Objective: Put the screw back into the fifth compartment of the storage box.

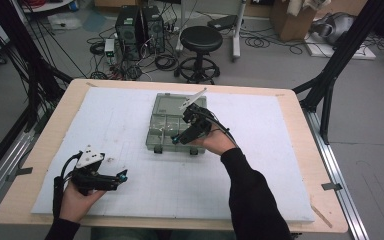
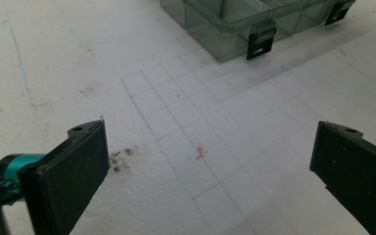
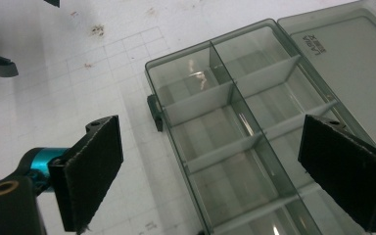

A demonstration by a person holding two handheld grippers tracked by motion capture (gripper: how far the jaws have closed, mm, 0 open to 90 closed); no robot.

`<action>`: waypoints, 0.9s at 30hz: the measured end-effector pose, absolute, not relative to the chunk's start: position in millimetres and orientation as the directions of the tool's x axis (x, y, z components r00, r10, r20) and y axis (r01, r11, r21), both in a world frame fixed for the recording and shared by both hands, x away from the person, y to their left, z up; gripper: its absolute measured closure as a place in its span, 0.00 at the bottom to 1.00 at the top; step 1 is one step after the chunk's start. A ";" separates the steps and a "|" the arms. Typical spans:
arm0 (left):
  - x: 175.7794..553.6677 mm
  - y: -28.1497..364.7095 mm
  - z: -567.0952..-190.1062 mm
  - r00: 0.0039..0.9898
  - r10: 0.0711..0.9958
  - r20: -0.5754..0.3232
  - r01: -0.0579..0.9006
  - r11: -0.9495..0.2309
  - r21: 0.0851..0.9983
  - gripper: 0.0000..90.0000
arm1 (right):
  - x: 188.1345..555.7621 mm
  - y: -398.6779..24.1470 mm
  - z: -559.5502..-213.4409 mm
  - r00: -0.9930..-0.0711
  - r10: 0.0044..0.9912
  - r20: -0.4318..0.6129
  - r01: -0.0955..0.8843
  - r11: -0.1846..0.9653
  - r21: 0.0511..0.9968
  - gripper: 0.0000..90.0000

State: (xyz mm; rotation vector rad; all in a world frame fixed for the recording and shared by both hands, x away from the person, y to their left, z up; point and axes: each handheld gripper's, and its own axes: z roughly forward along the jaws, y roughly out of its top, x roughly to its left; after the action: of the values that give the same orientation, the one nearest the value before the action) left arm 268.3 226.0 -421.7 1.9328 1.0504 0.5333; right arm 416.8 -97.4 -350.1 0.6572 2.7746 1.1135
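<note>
one smoky translucent plastic organiser box [image 1: 172,122], rectangular and divided into compartments, is seen lying open mid-bench [image 1: 290,107] on a white gridded foam sheet [image 1: 130,185]; two black latches [image 2: 260,41] are counted; right tongs [image 3: 215,171] are held spread above it; left tongs [image 2: 205,166] are spread near the front-left corner.

Black stool [image 1: 200,41], computer towers [image 1: 140,25]

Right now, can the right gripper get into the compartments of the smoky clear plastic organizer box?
Probably yes. The right gripper hovers over the smoky clear plastic organizer box, jaws wide apart, lid folded back, and the compartments look empty with nothing over them.
</note>
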 end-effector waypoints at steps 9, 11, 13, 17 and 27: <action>268.4 226.3 -421.8 0.556 0.831 -0.029 0.470 -0.285 0.835 0.02 | 409.2 -118.0 -350.9 -0.892 0.447 0.068 0.369 0.632 0.681 0.01; 268.3 226.6 -421.7 0.555 0.832 -0.028 0.468 -0.284 0.837 0.02 | 407.1 -123.2 -350.9 -0.891 0.449 0.071 0.372 0.630 0.682 0.01; 268.1 226.6 -421.6 0.555 0.831 -0.029 0.469 -0.283 0.837 0.02 | 405.0 -128.4 -351.0 -0.888 0.455 0.067 0.371 0.624 0.687 0.01; 267.3 226.6 -420.3 0.559 0.829 -0.031 0.469 -0.285 0.836 0.02 | 398.2 -141.9 -351.0 -0.882 0.465 0.075 0.380 0.609 0.696 0.01; 268.0 227.6 -420.5 0.554 0.832 -0.027 0.469 -0.285 0.836 0.02 | 387.8 -163.2 -356.5 -0.866 0.493 0.079 0.398 0.585 0.707 0.01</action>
State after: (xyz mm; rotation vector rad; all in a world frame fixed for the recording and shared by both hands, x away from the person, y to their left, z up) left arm 268.0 227.6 -420.5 1.9322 1.0531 0.5356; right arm 387.8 -163.2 -356.5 0.7579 2.6832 1.1495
